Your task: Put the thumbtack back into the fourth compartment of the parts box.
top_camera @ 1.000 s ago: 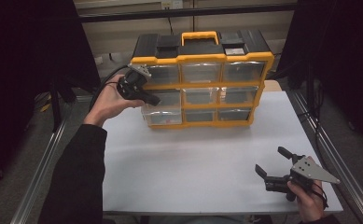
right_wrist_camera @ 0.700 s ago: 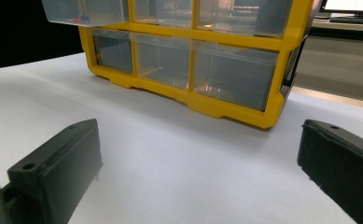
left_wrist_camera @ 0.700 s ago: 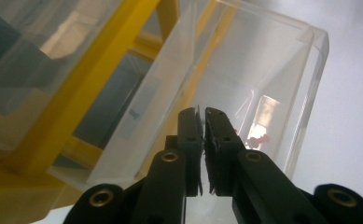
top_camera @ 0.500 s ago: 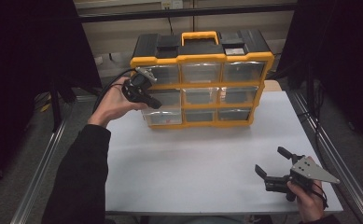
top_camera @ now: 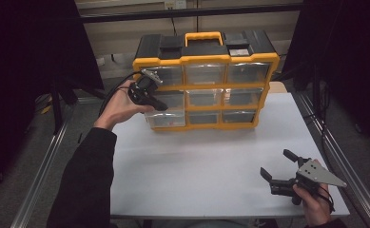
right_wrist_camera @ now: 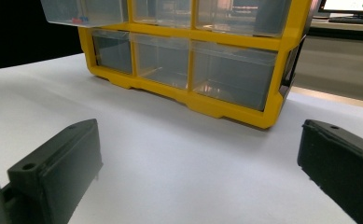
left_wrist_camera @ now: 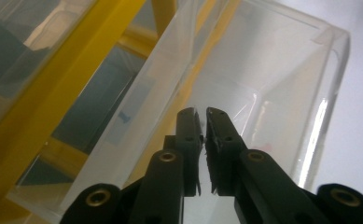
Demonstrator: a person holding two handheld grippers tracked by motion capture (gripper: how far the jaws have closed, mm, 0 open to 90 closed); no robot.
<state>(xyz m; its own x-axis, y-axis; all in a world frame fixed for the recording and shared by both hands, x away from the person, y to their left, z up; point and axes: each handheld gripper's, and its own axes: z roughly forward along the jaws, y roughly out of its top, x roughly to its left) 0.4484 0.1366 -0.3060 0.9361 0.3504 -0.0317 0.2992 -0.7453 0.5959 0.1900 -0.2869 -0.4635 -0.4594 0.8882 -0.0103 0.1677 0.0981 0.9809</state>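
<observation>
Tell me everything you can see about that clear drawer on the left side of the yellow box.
The clear drawer looks like see-through plastic, an open-topped box with thin walls. It sits in the middle row, left column, of the yellow organizer and is pulled partway out; the right gripper view shows it jutting forward above the bottom row. The left hand-held gripper has its jaws nearly shut at the drawer's front wall. Something small, red and blue, lies inside.

A white table [top_camera: 211, 161] stands in a dim room, black curtains either side, perhaps slatted wall behind
</observation>
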